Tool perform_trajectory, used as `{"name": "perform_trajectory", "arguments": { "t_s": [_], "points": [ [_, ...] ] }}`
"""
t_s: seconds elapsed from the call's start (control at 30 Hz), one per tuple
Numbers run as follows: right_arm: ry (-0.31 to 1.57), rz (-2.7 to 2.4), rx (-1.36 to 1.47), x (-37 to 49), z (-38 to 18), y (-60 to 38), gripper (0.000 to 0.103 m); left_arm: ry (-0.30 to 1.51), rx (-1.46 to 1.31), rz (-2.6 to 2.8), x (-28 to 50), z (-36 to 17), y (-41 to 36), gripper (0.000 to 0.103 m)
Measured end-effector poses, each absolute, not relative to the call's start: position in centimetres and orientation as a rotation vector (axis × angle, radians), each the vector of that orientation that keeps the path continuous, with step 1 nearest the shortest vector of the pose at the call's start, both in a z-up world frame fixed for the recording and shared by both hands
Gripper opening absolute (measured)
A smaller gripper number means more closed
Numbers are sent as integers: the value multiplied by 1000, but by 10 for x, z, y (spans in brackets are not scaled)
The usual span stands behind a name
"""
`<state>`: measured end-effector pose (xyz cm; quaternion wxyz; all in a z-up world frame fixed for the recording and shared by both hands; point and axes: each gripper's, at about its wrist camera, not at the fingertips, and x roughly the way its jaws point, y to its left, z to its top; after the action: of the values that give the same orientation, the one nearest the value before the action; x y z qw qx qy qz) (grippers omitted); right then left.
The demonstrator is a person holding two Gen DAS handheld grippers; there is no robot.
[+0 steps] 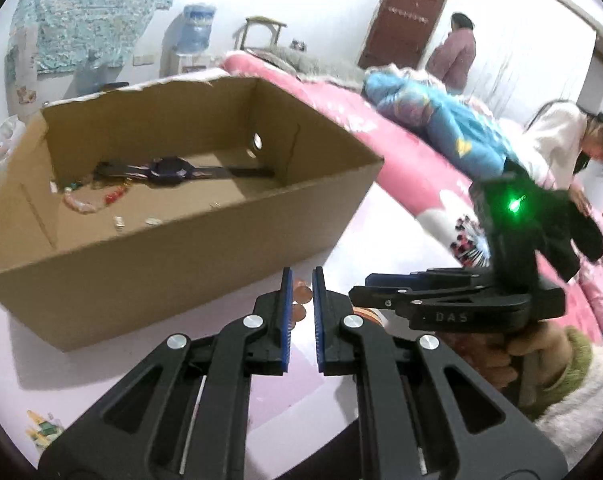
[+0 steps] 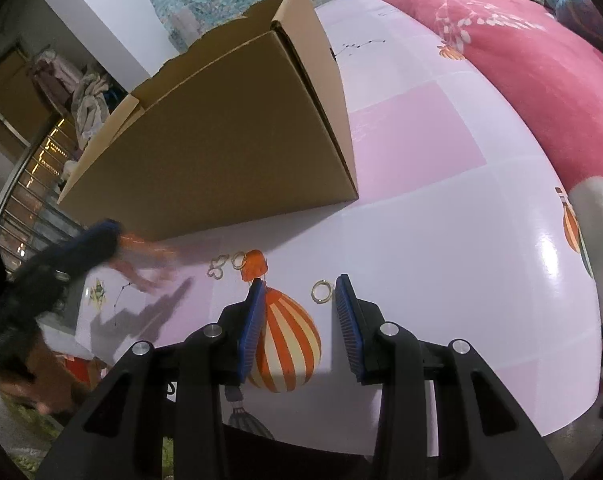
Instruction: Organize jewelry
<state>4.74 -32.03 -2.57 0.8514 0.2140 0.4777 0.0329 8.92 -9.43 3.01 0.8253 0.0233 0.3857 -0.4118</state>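
**Jewelry: beaded piece pinched, box wall ahead**

Jewelry is split between table and box; a watch (image 1: 167, 170) and small beads lie on the floor of the cardboard box (image 1: 221, 236) at centre left of the left wrist view, while a gold ring (image 2: 321, 291) and a looped earring (image 2: 216, 268) lie on the pink table (image 2: 441, 220) at lower centre of the right wrist view. The left gripper (image 1: 301, 292) is drawn narrow on an orange beaded bracelet (image 1: 301, 300), which trails blurred from it in the right wrist view; the right gripper (image 2: 297, 296) stands half open and empty, the ring just inside its right finger.

To do this well, carry the bracelet above the near box wall before moving forward; dangling beads could snag that rim; let go low over the bare floor at the box's right. Open table lies right of the box; the right gripper sits close at lower right, so swing away from it.
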Motion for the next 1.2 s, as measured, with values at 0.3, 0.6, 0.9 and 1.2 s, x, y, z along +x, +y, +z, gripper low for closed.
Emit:
{"name": "perform_trajectory", "arguments": {
  "t_s": [0.3, 0.6, 0.9, 1.2],
  "points": [
    [978, 163, 396, 48, -14, -296, 36, 931, 98, -588, 105, -12, -32, 9],
    [1003, 227, 260, 71, -20, -255, 36, 908, 75, -503, 110, -13, -4, 23],
    [1005, 199, 123, 87, -26, -231, 26, 873, 80, -583, 97, -6, -9, 23],
    [1012, 278, 36, 89, -25, -218, 5, 895, 114, -666, 75, -16, -29, 23]
  ]
}}
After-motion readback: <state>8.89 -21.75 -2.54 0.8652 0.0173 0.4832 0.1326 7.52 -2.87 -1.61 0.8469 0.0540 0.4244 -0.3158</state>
